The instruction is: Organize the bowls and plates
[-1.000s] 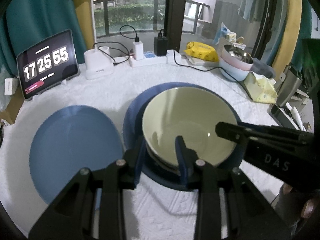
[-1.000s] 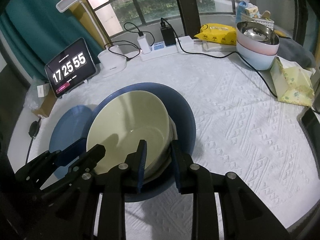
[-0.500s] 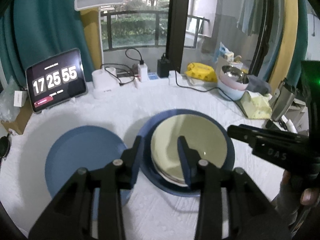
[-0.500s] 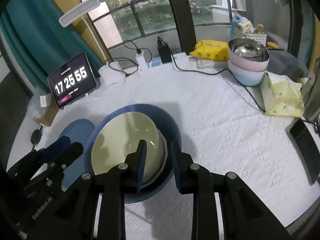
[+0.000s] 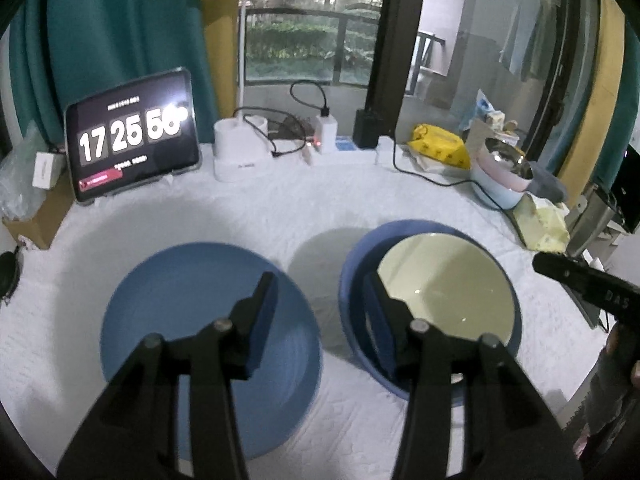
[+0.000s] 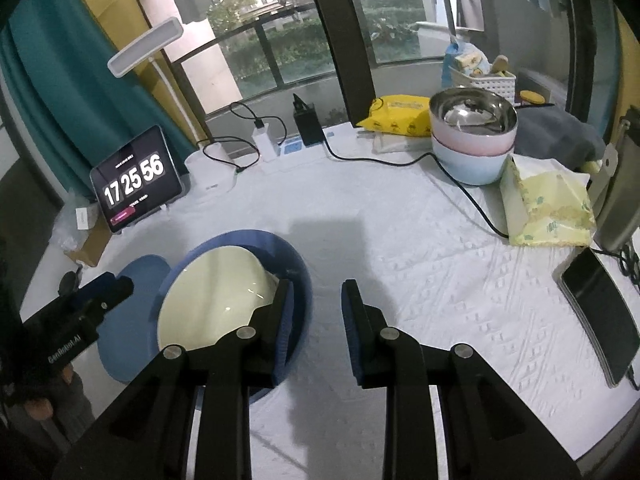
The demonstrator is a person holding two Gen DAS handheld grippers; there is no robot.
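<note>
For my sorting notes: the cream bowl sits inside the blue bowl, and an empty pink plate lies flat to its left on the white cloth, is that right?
Not quite: the empty plate is blue, not pink, as the left wrist view shows. The cream bowl does sit inside the blue bowl, and the plate lies flat to its left on the white cloth.

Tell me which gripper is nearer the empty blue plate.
Left. The left gripper hangs open over the empty blue plate's right edge; the right gripper is open beyond the cream bowl, farther away.
</note>
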